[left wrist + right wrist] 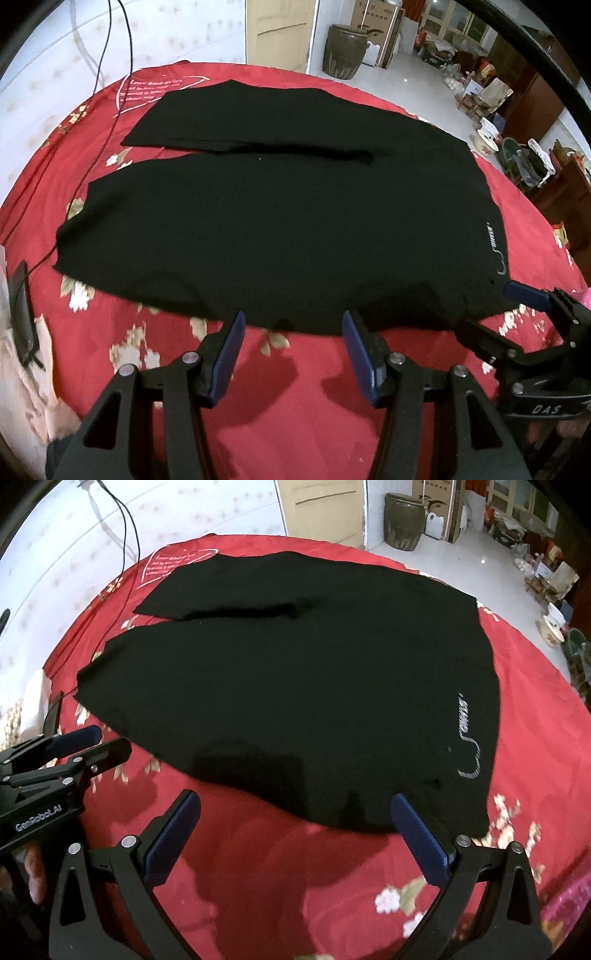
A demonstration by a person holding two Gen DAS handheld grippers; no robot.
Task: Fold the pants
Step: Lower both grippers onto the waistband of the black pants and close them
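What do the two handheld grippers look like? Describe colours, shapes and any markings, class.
Both the left gripper and the right gripper have matte black angular frames with triangular cut-outs and silver round rivets. Their fingers carry flat dark blue ribbed pads. White lettering reads "GenRobot.AI" on the left one and "DAS" on the right.

Pants (280,221) lie on the bedspread (295,398), legs leftward, cable (110,122) behind.

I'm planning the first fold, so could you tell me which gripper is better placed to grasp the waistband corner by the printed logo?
Right, probably. The right gripper is open at the near edge of the pants, one finger just below the logo. The left gripper, also open, sits further along the leg.
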